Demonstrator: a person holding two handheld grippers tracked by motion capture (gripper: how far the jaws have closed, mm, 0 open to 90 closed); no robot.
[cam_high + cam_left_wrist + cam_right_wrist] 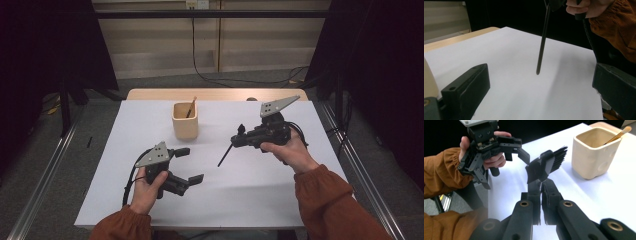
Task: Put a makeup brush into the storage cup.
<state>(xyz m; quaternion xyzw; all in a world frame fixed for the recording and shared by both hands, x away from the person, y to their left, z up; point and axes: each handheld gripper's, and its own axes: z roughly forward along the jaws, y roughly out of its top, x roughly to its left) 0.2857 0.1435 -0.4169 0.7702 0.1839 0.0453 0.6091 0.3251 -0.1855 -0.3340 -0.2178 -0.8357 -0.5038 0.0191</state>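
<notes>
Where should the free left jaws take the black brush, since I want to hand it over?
On the bare handle, low down, probably from its open left side. The right gripper is shut just below the bristle head, and the thin handle hangs free, slanting down above the table. The left gripper is open.

Beige square cup (185, 121) stands upright on the white surface (260, 195), toward the far side, left of middle. A thin wooden stick (191, 106) leans inside it, tip poking above the rim. Black cables (215, 80) trail across the grey floor beyond the surface.

Black brush (546, 165) gripped, handle slanting toward table
</notes>
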